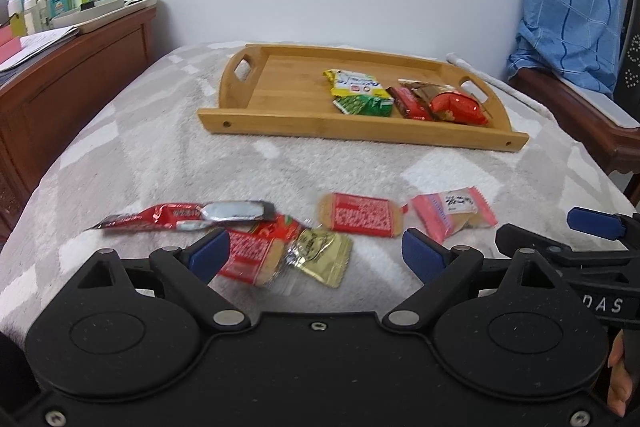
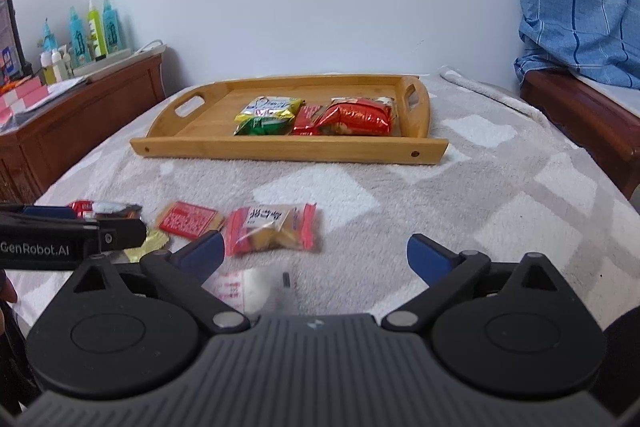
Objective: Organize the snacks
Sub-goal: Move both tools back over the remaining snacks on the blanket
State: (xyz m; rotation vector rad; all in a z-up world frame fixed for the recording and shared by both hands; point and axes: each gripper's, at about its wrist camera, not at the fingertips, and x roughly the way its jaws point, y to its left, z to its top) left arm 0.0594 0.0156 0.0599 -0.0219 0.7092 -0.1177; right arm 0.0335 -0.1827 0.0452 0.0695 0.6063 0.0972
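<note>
**Snacks split between tray and blanket, both grippers spread and empty**

Bamboo serving tray with cut-out handles [image 1: 280,125] sits at the far end of the grey-and-white patterned blanket [image 1: 160,163]. In its right half: a yellow-and-white snack bag [image 1: 354,83] overlapping a green snack bag [image 1: 366,105], a dark red wrapped bar [image 1: 410,103] beside them, and a shiny red foil pouch [image 1: 456,107] at the right end, just inside the handle.

Loose items lie in a row on the blanket, well apart from the tray. Left to right in the left wrist view: a long red-and-silver foil wrapper [image 1: 188,217], a red-labelled biscuit pack [image 1: 250,259] touching a small gold foil sachet [image 1: 320,255], a second red-labelled biscuit pack [image 1: 362,221], and a pink-edged clear cookie packet [image 1: 454,217].

Left gripper [image 1: 316,255]: jaws wide apart, nothing held; the near biscuit pack and gold sachet lie below, between its blue pads.

Right gripper [image 2: 316,255]: jaws wide apart, nothing held; the pink packet [image 2: 272,229] lies just ahead of its left pad. A blurred pale wrapper [image 2: 240,287] shows close under it; type cannot be told.
</note>
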